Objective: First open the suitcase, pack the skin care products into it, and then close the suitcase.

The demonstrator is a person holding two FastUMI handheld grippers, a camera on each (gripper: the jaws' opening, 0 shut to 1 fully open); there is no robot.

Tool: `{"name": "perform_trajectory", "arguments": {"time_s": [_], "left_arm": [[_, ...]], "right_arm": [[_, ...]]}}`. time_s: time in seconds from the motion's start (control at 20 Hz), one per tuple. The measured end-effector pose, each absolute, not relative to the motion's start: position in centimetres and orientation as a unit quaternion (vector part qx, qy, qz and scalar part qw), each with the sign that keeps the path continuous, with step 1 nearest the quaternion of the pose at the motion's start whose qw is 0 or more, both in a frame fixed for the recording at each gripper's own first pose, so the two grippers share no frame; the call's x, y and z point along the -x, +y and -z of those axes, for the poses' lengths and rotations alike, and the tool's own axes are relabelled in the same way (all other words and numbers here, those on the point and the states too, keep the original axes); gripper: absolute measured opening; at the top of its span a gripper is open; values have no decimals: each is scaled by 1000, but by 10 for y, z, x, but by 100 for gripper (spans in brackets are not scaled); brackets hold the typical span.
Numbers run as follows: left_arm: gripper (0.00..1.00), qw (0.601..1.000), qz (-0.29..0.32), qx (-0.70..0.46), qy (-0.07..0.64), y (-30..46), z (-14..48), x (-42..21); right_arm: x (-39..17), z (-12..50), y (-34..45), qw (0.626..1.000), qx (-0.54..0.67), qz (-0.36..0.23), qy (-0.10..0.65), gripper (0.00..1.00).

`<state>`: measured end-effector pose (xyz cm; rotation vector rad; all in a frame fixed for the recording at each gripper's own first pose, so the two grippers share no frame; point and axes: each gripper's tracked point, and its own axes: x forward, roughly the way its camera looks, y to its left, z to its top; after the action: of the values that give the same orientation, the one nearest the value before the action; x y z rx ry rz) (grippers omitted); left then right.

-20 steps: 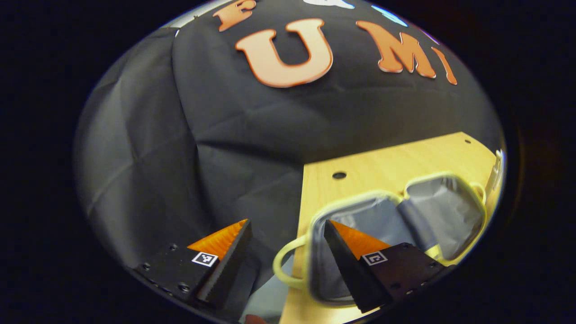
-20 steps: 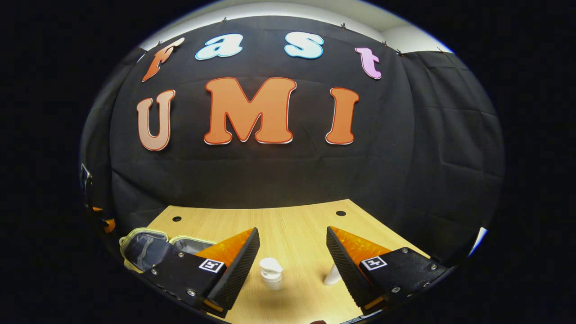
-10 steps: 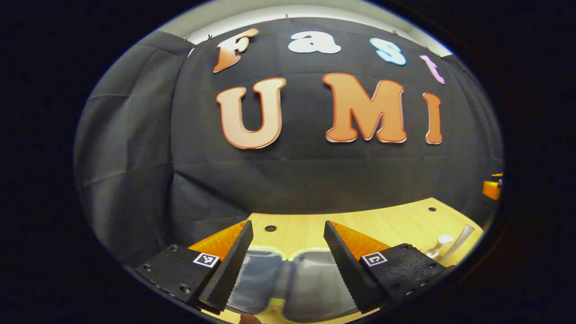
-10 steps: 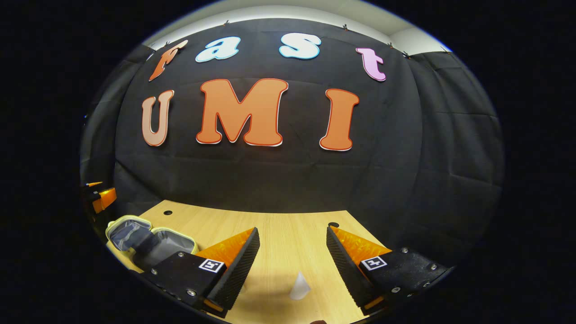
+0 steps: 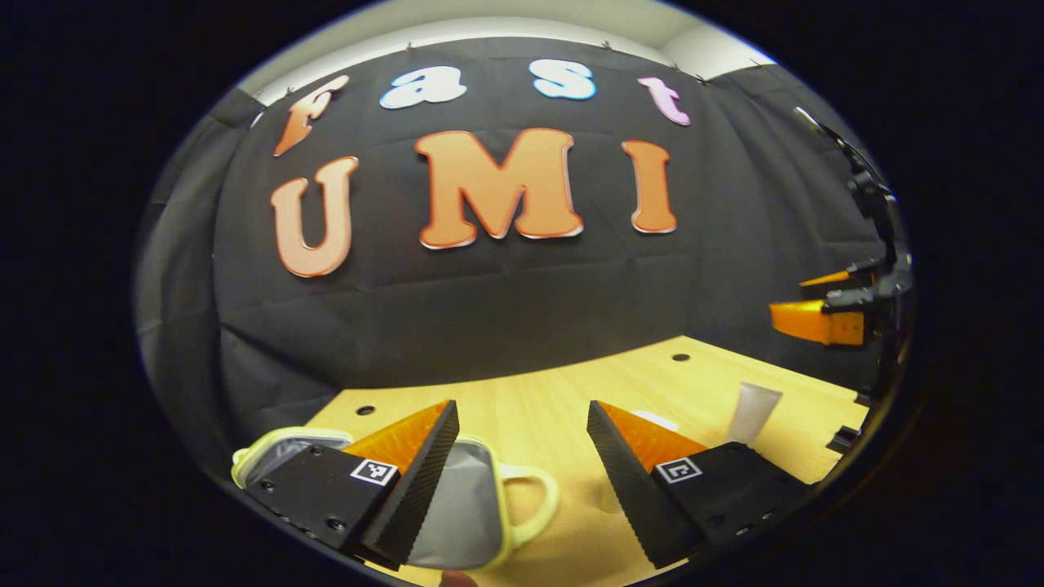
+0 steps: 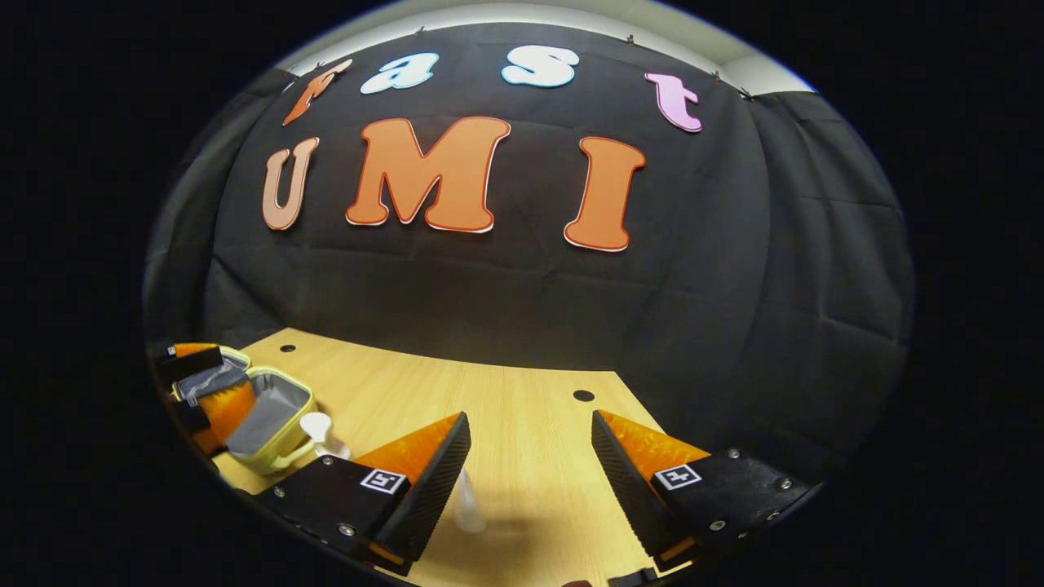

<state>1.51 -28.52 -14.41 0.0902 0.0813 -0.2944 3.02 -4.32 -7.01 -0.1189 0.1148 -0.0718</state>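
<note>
On the light wooden table (image 6: 522, 424) one small pale-yellow suitcase with a grey lining (image 6: 273, 412) is seen lying open near the left end, with two white skin care containers counted outside it: a small capped bottle (image 6: 316, 430) just beside the case and a tapered tube (image 5: 752, 412) (standing upright) further right. Both tongs are held released and empty above the tabletop, the left gripper (image 5: 522, 481) over the suitcase's handle side and the right gripper (image 6: 530, 489) over bare wood, black cloth being hung behind the table.
</note>
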Motion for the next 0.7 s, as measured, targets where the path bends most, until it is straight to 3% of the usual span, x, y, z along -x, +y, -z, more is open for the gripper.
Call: {"name": "perform_trajectory", "arguments": {"time_s": [0.35,0.7], "left_arm": [[99,973,201,-56,101,-365,225,-13],[99,974,157,-51,153,-370,281,-59]], "right_arm": [[-18,101,-74,993,61,53,86,96],[-9,123,-97,989,61,71,111,96]]}}
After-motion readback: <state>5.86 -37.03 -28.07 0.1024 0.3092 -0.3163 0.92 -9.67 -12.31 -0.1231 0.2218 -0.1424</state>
